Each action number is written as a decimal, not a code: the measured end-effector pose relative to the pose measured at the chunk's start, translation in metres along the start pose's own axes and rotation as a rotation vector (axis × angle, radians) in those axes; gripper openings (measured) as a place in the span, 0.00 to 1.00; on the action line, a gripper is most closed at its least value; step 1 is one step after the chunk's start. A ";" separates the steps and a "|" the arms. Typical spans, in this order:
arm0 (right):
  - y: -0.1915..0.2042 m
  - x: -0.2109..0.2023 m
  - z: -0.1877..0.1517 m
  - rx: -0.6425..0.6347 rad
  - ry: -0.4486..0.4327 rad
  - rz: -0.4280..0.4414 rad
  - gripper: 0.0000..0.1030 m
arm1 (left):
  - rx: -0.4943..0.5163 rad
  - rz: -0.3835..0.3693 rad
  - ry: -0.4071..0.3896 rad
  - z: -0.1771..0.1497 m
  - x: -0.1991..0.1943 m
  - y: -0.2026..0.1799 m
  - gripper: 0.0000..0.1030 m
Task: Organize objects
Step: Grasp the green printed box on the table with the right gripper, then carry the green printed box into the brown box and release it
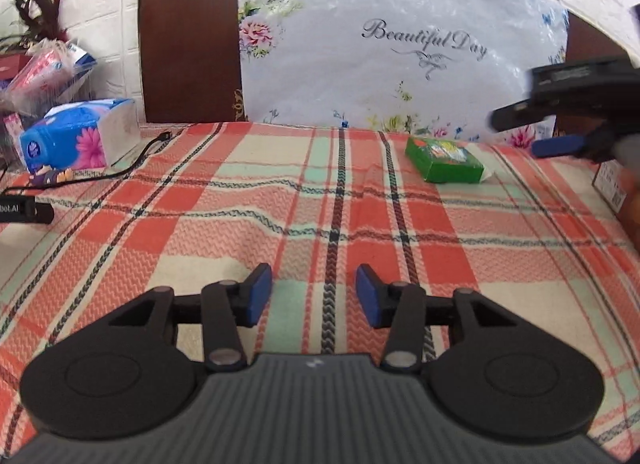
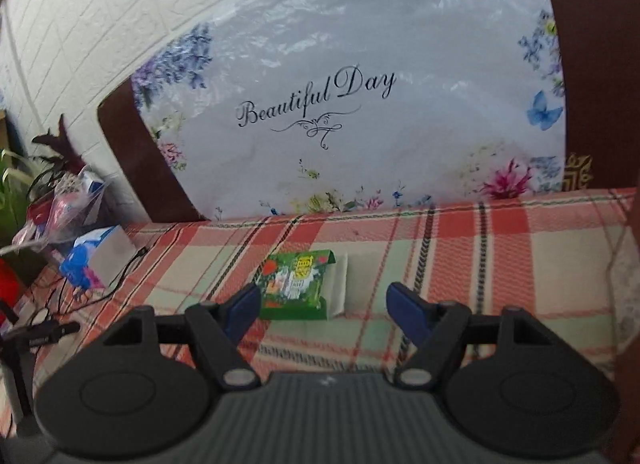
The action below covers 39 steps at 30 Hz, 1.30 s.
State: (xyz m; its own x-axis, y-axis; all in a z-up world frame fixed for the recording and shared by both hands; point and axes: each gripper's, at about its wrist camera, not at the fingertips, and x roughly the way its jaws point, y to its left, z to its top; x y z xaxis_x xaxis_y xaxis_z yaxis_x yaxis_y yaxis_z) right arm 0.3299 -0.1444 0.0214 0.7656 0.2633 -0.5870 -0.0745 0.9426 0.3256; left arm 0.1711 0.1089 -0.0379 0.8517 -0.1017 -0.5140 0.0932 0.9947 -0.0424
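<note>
A small green box (image 1: 444, 159) with a colourful printed top lies on the plaid tablecloth (image 1: 248, 216) at the far right, with a white slip under its edge. In the right wrist view the green box (image 2: 294, 284) lies just beyond my open right gripper (image 2: 322, 306), closer to its left finger. My left gripper (image 1: 313, 294) is open and empty over the cloth, well short of the box. The right gripper also shows at the right edge of the left wrist view (image 1: 560, 132), above and right of the box.
A blue flowered tissue pack (image 1: 76, 136) stands at the far left, with a black cable (image 1: 132, 162) and a black device (image 1: 24, 210) beside it. A plastic-wrapped floral board (image 1: 384, 48) leans on the wall behind. A cardboard box (image 1: 616, 184) sits at the right edge.
</note>
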 end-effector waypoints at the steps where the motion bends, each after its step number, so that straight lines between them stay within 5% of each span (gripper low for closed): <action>1: 0.004 0.014 0.004 0.004 0.005 -0.014 0.76 | -0.021 -0.009 -0.002 -0.002 -0.001 0.003 0.47; 3: 0.018 0.037 0.005 -0.016 0.023 -0.024 0.94 | -0.053 -0.026 -0.008 -0.003 0.000 0.009 0.47; 6: 0.044 0.067 -0.008 -0.098 0.061 -0.054 0.96 | -0.088 -0.037 -0.016 -0.005 -0.001 0.013 0.47; 10: 0.061 0.078 -0.031 -0.242 0.050 -0.183 0.62 | -0.121 -0.043 -0.022 -0.005 0.000 0.016 0.47; 12: 0.056 0.065 -0.034 -0.231 0.057 -0.155 0.61 | -0.123 -0.043 -0.022 -0.005 -0.001 0.016 0.48; 21: 0.003 -0.086 -0.124 -0.305 0.139 -0.122 0.62 | -0.063 -0.055 0.007 -0.004 0.002 0.007 0.61; 24: -0.023 -0.147 -0.155 -0.284 0.117 -0.196 0.63 | -0.006 -0.013 0.073 0.001 -0.004 -0.017 0.60; 26: -0.043 -0.176 -0.170 -0.230 0.095 -0.254 0.70 | -0.122 -0.188 0.133 0.004 -0.021 -0.036 0.60; 28: -0.059 -0.196 -0.182 -0.174 0.080 -0.284 0.90 | -0.171 -0.342 0.202 0.007 -0.039 -0.073 0.60; 31: -0.079 -0.214 -0.194 -0.121 0.072 -0.268 0.90 | -0.155 -0.526 0.354 0.001 -0.057 -0.138 0.59; 37: -0.078 -0.221 -0.203 -0.215 0.061 -0.236 0.89 | -0.040 -0.596 0.525 -0.015 -0.060 -0.223 0.59; 38: -0.077 -0.218 -0.203 -0.218 0.063 -0.230 0.85 | 0.000 -0.579 0.510 -0.017 -0.061 -0.233 0.55; 39: -0.076 -0.216 -0.202 -0.220 0.051 -0.221 0.62 | 0.051 -0.569 0.490 -0.018 -0.062 -0.243 0.44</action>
State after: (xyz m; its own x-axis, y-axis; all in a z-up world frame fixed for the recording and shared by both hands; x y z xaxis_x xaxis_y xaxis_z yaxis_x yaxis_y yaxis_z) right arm 0.0412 -0.2315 -0.0265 0.7459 0.0519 -0.6640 -0.0507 0.9985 0.0211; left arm 0.0862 -0.1264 -0.0106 0.3391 -0.5714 -0.7473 0.4843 0.7871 -0.3820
